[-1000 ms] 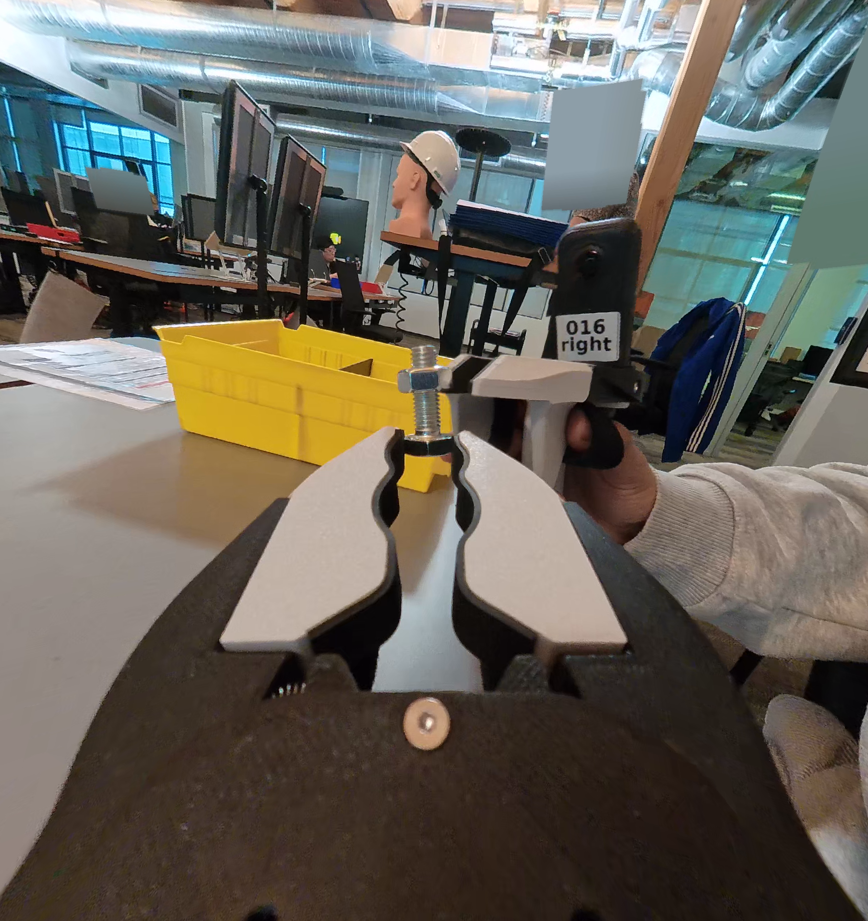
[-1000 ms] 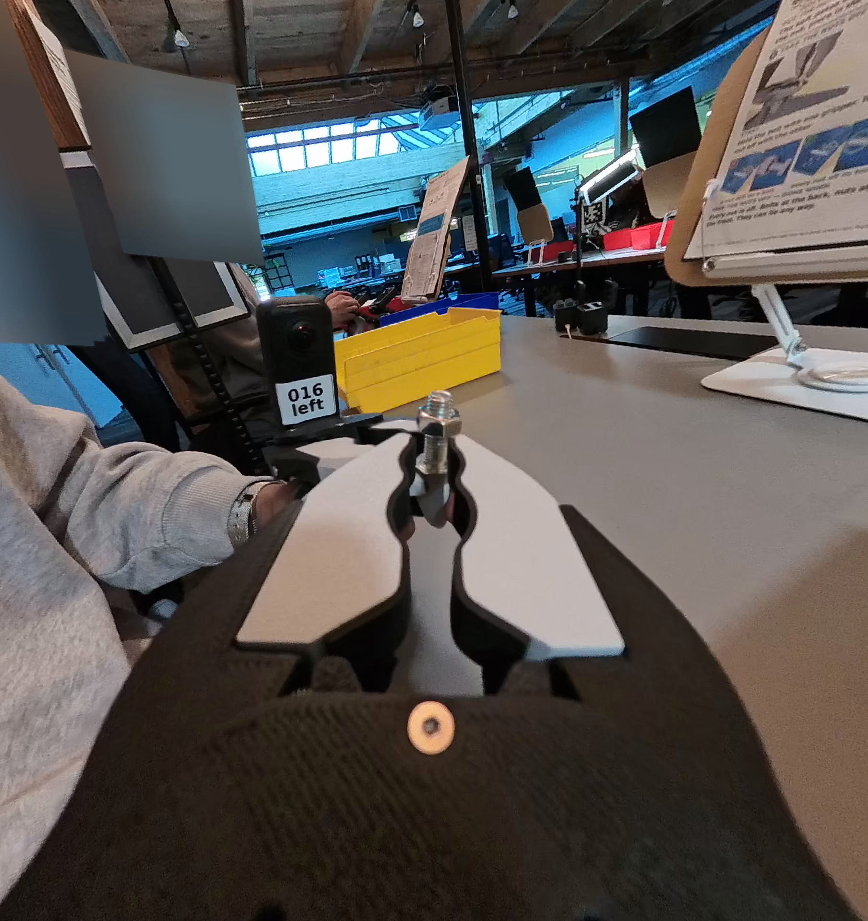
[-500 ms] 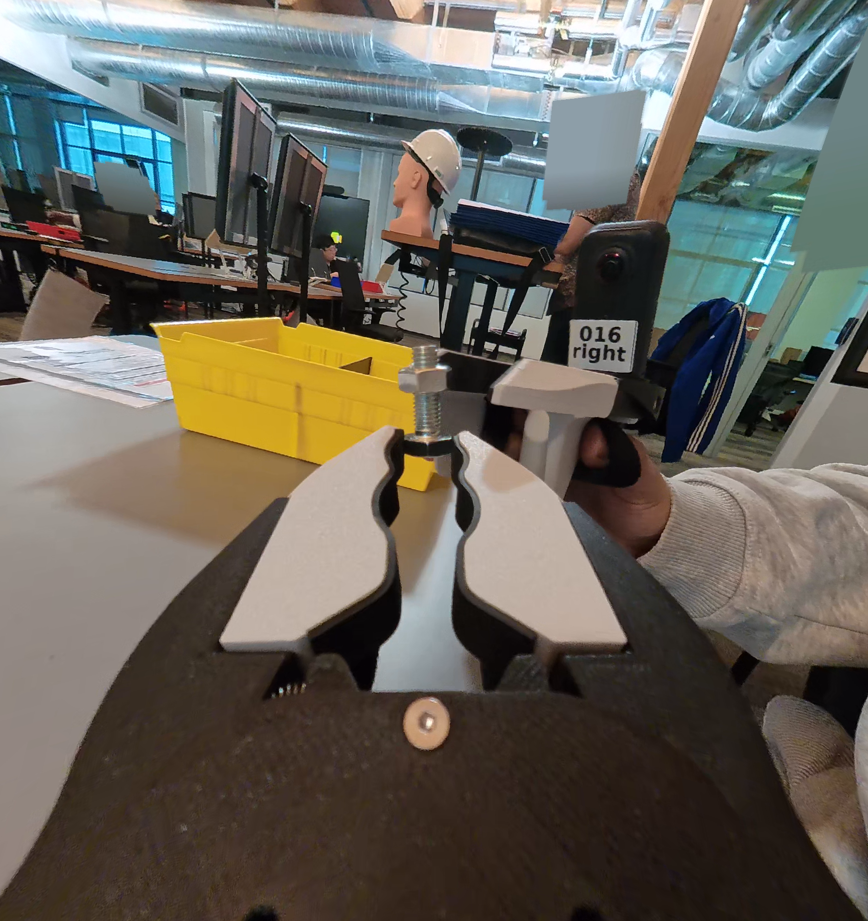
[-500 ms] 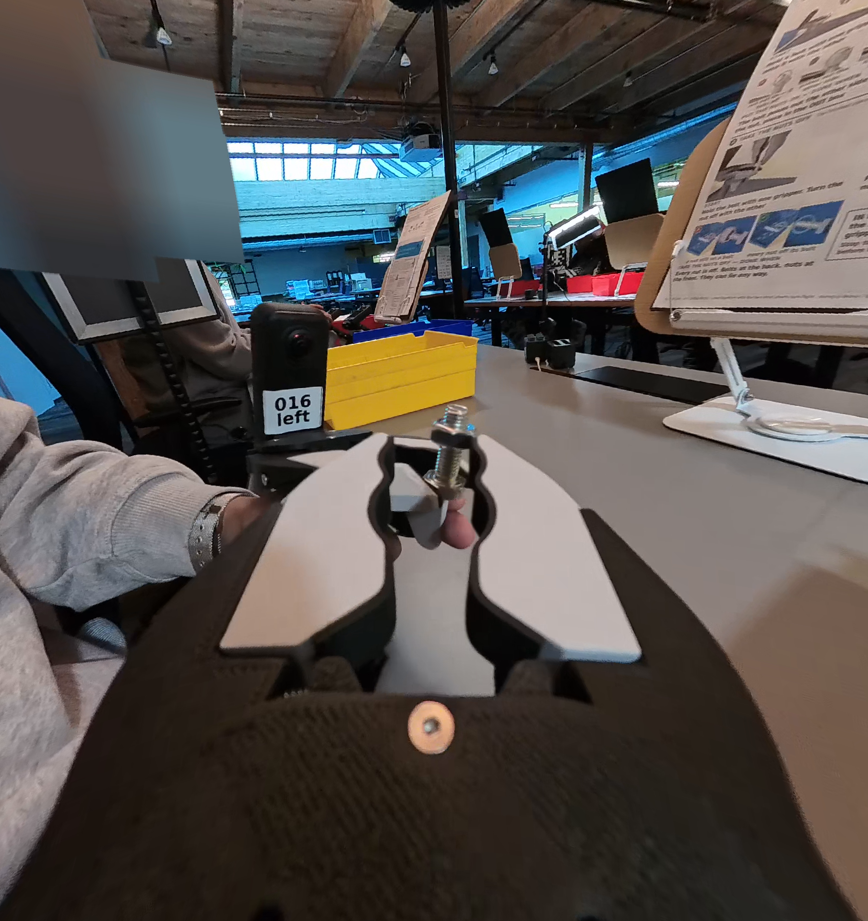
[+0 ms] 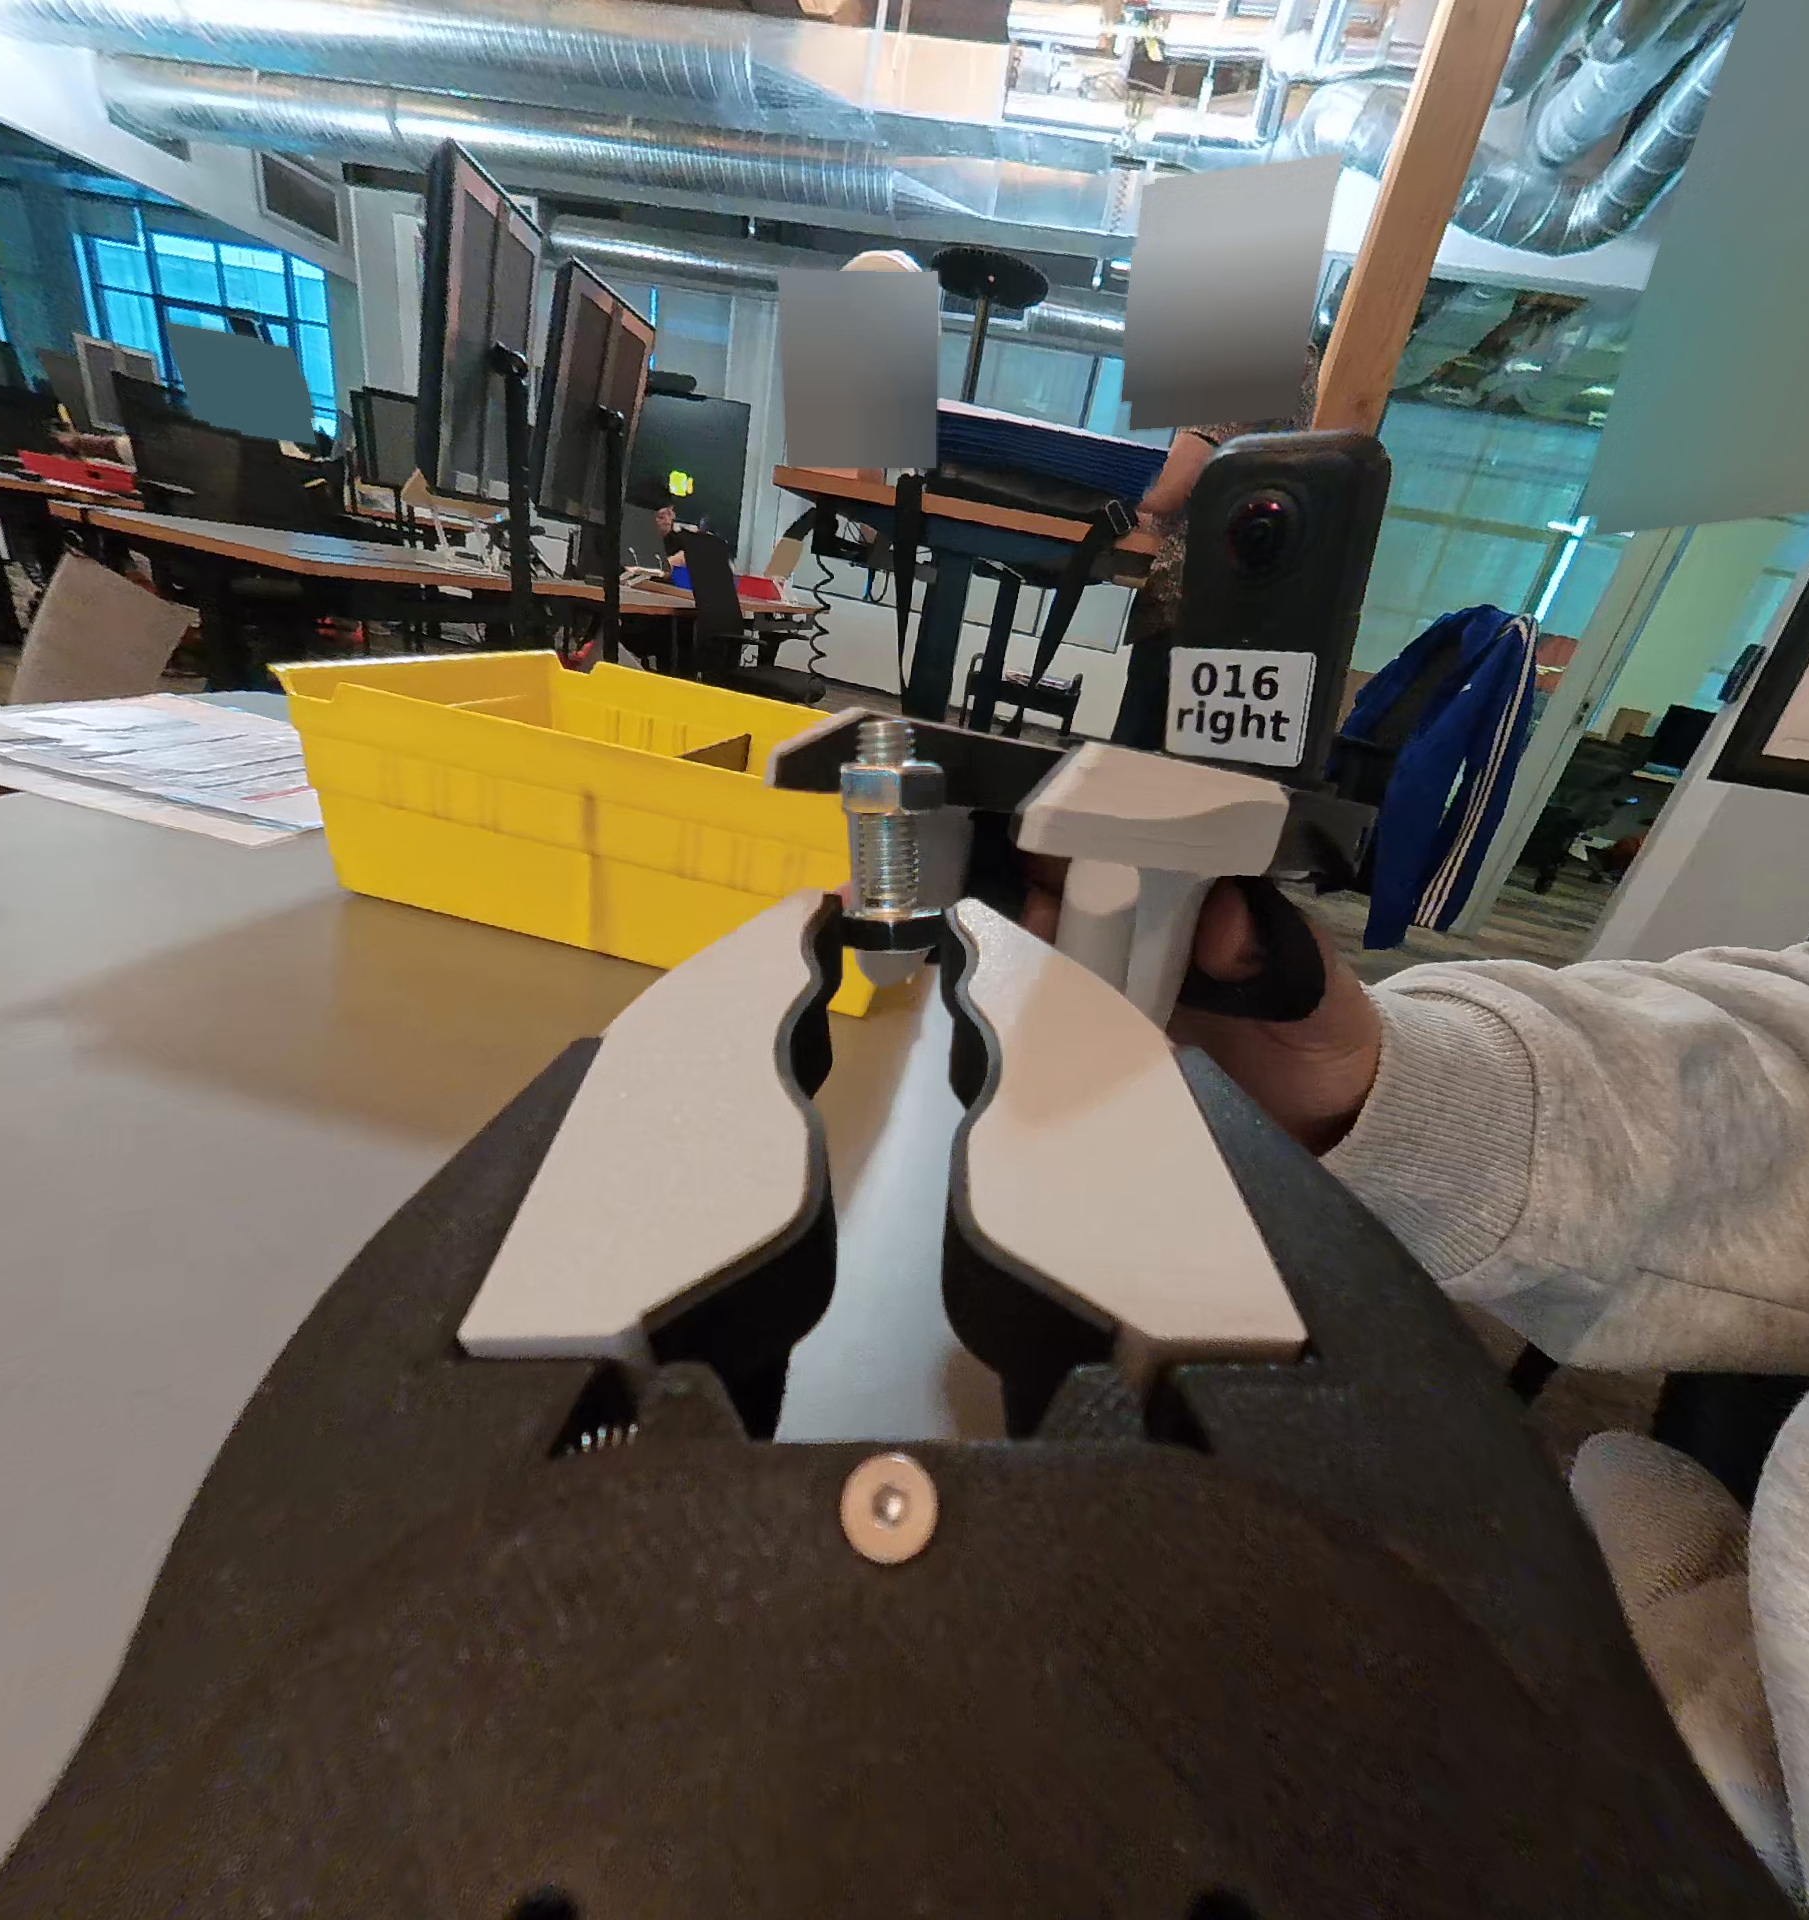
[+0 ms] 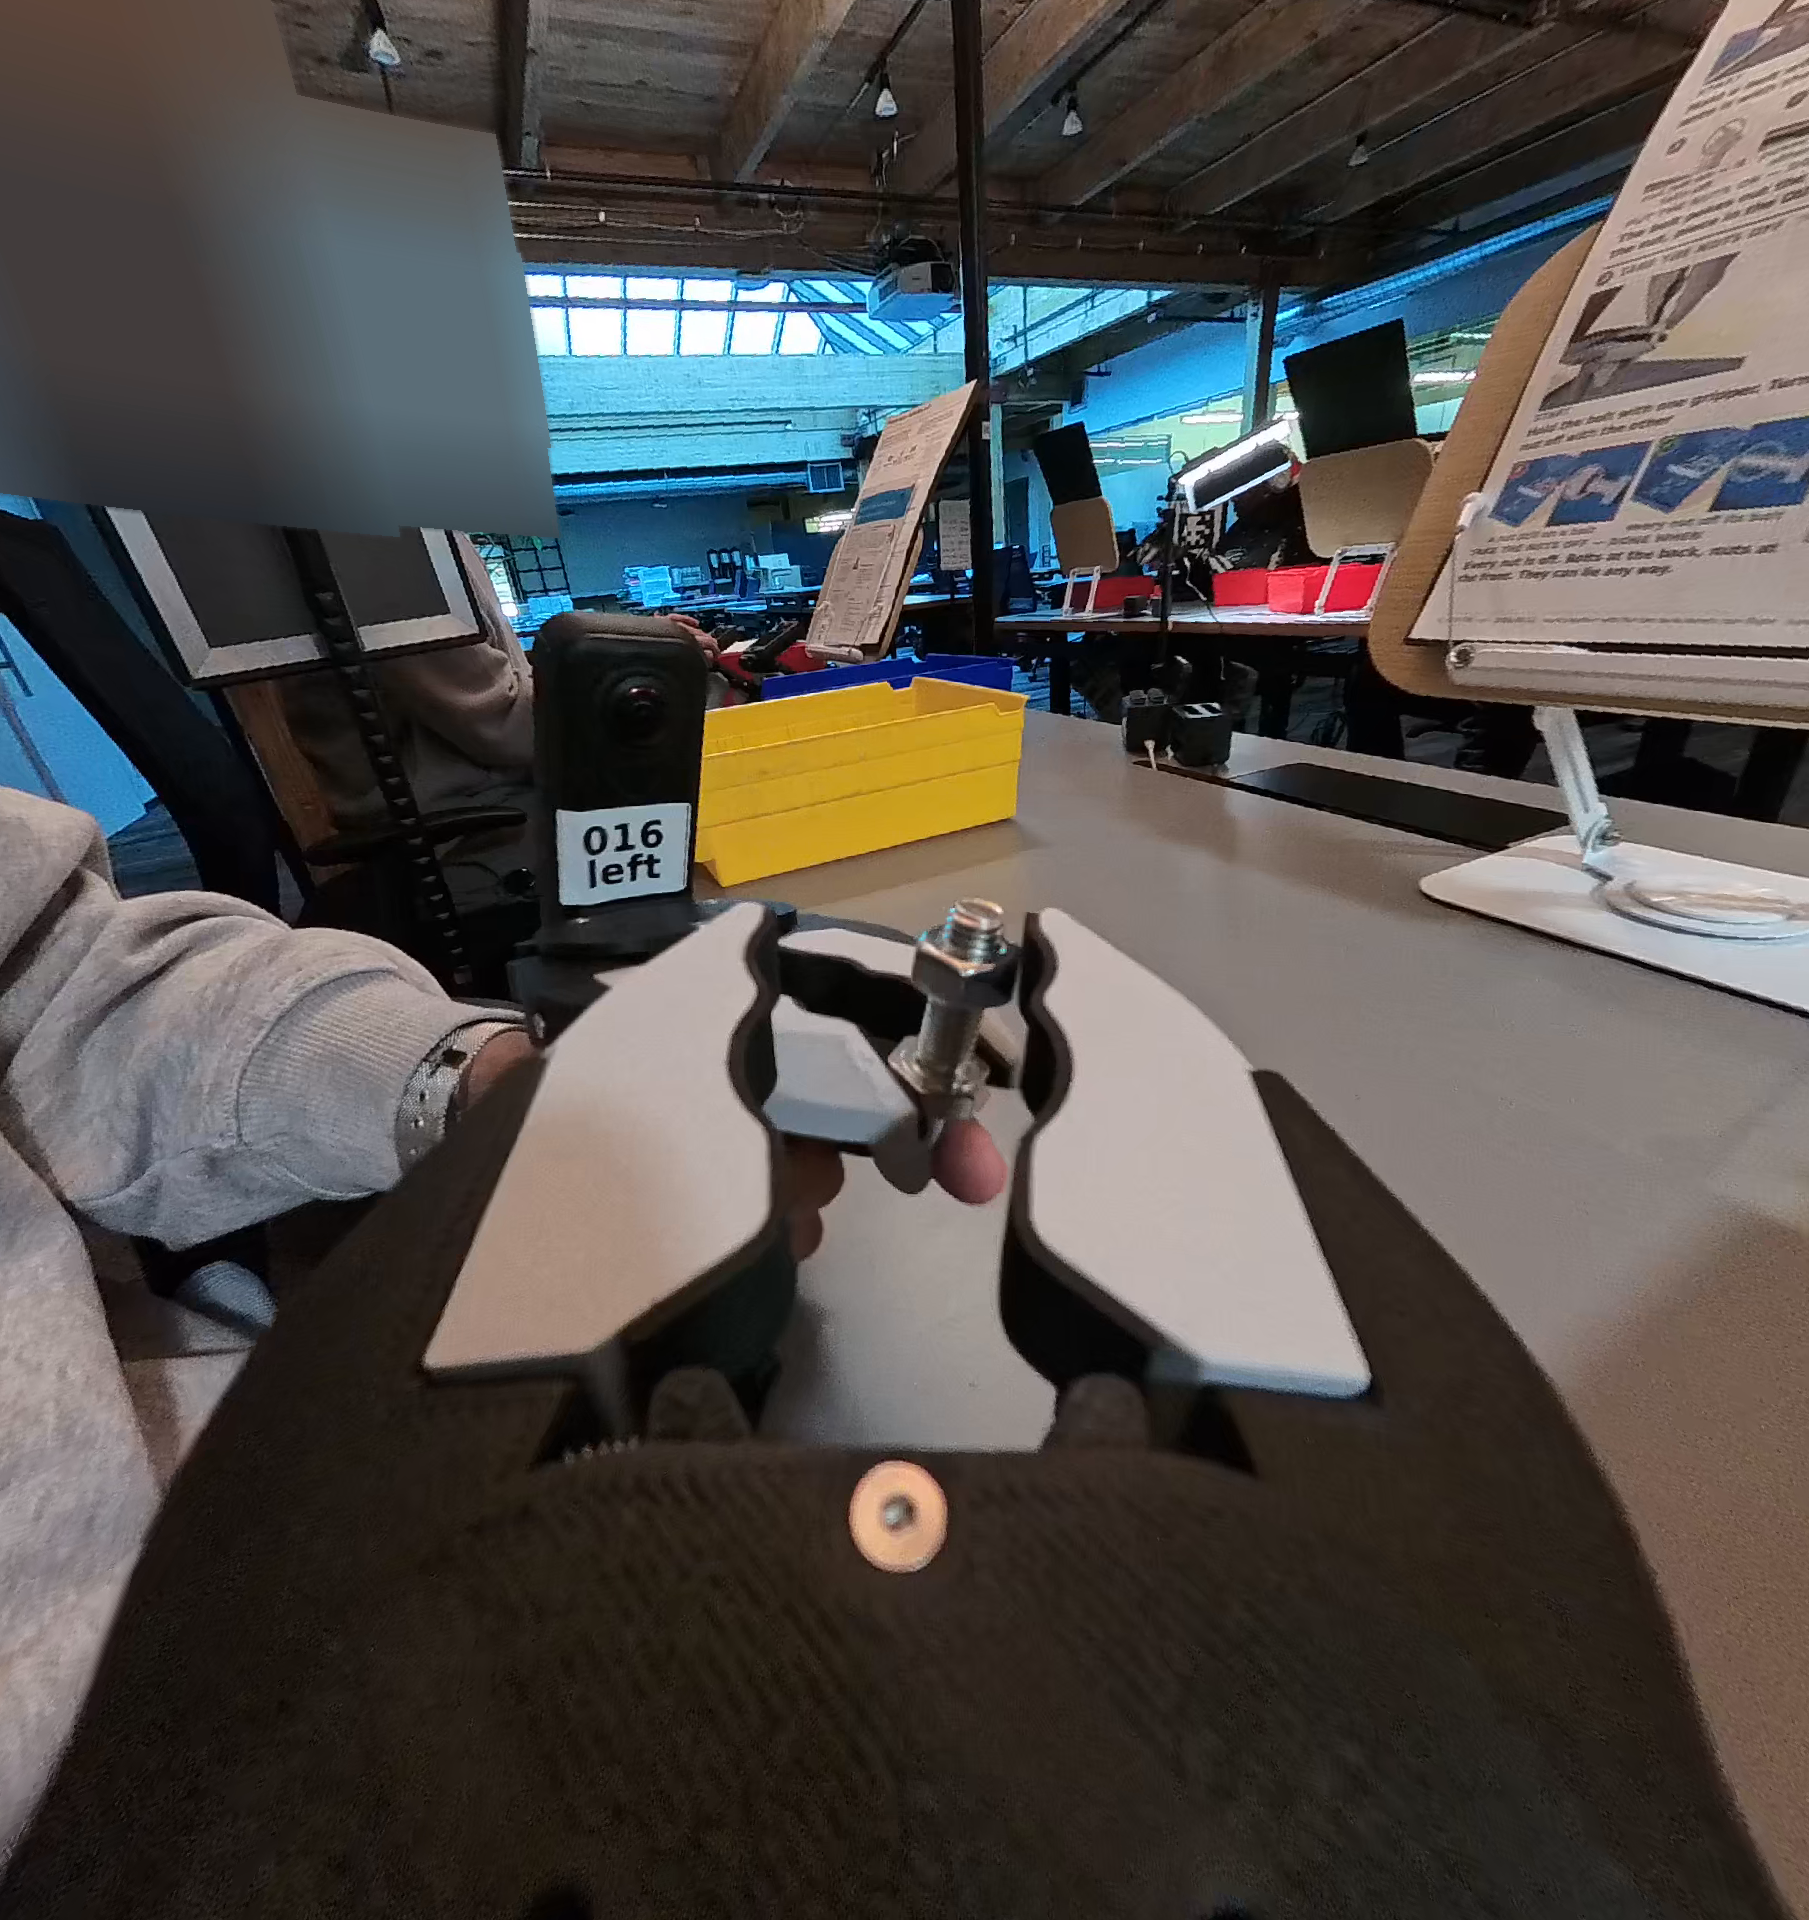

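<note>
A silver bolt [image 5: 887, 862] stands upright with a hex nut [image 5: 887, 792] threaded near its top. My left gripper [image 5: 884, 930] is shut on the bolt's head and holds it above the grey table [image 5: 152, 1143]. In the right wrist view the bolt [image 6: 950, 1023] and nut [image 6: 967, 968] stand between the fingers of my right gripper [image 6: 900, 940], which is open wide. The nut is close to its right finger. The left gripper's fingertips [image 6: 838, 1086] clamp the bolt's head there. In the left wrist view the right gripper [image 5: 967, 774] sits just behind the nut, held by a hand.
A yellow bin [image 5: 567, 831] sits on the table beyond the bolt; it also shows in the right wrist view [image 6: 858, 769]. A document stand [image 6: 1658, 416] with a white base [image 6: 1658, 914] stands at the right. Papers [image 5: 131, 748] lie at the far left. Grey sleeves flank both grippers. The grippers are tip to tip, or close to it.
My right gripper was shut around the nut on the bolt; it has opened wide and let go. My left gripper still holds the bolt in the same place.
</note>
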Tool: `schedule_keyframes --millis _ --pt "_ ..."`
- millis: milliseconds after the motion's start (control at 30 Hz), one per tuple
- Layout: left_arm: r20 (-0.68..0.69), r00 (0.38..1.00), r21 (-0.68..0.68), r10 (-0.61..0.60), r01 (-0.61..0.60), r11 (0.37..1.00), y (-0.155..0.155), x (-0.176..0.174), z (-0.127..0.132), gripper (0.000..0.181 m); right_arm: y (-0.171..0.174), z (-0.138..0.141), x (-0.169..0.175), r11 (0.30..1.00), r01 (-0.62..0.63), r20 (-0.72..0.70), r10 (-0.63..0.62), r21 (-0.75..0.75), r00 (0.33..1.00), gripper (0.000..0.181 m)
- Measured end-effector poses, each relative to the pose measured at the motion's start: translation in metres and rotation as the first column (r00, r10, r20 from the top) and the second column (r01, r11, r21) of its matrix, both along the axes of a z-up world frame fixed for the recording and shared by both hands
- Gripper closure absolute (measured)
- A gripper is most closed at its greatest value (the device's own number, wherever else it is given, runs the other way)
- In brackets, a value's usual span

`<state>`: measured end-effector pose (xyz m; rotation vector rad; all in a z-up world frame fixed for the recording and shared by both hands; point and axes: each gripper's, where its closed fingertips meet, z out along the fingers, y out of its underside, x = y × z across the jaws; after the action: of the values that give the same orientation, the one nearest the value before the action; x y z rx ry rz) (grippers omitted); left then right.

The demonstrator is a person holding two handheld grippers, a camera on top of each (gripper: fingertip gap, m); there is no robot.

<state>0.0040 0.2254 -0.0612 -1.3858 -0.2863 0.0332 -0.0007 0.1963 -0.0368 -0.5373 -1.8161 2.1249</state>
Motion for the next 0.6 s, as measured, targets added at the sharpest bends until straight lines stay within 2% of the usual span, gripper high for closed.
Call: schedule_keyframes --millis 133,300,600 --pt "0.012 0.999 0.033 0.038 -0.039 0.999 -0.006 -0.007 0.005 0.163 0.008 0.004 -0.005 0.999 0.047 -0.011 -0.048 -0.019 0.999 0.137" --pt "0.009 0.996 0.051 0.085 -0.085 0.995 -0.011 -0.014 0.008 0.163 0.007 0.004 -0.004 0.998 0.043 -0.002 -0.043 -0.034 0.999 0.139" --pt "-0.043 0.997 0.0 0.059 -0.059 0.998 -0.004 -0.005 0.003 0.163 -0.003 0.001 0.001 0.999 0.036 -0.027 -0.036 0.005 0.999 0.134"
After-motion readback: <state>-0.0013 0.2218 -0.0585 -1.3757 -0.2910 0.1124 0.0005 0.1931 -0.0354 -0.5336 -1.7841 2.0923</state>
